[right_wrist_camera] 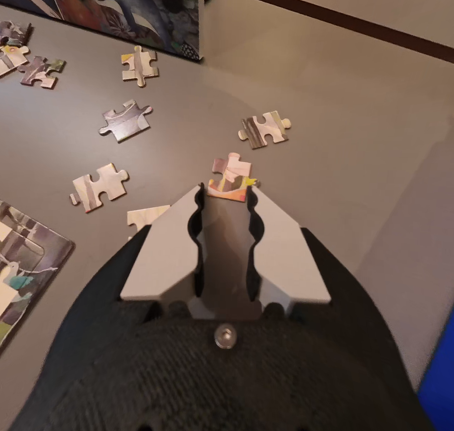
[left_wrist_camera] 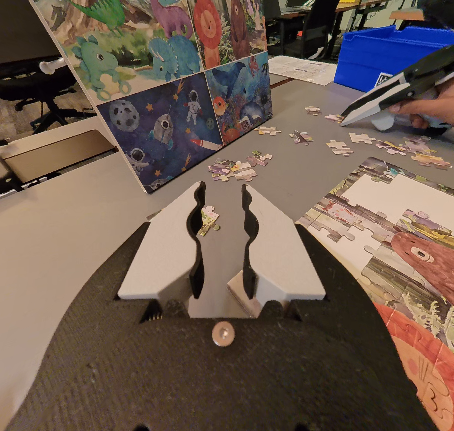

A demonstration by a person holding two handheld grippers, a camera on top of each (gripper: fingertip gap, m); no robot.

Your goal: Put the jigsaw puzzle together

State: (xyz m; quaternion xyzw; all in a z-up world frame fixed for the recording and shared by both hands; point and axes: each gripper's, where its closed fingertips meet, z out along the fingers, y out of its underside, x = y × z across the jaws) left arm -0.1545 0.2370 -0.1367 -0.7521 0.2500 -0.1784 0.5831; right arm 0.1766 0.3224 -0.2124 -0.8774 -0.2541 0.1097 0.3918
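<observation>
Grey worktop (left_wrist_camera: 73, 222), matte. Bears loose puzzle pieces (left_wrist_camera: 233, 169) scattered, part-built puzzle (left_wrist_camera: 393, 259) at right, picture box (left_wrist_camera: 172, 75) propped upright, blue bin (left_wrist_camera: 383, 55) and paper sheet (left_wrist_camera: 302, 69) beyond.

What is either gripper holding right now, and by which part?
Nothing. The left gripper is open over bare table. The right gripper is open too, its tips at the near edge of a loose puzzle piece, not clamped on it.

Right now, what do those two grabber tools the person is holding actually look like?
Each is a hand-held tool, not a robot arm. The left gripper and right gripper match: two pale grey wedge-shaped fingers lined with wavy black pads, set in a broad black ribbed body with one silver screw. From the side, the right one looks long, tapered and beak-like. No cables or sleeves show.
</observation>
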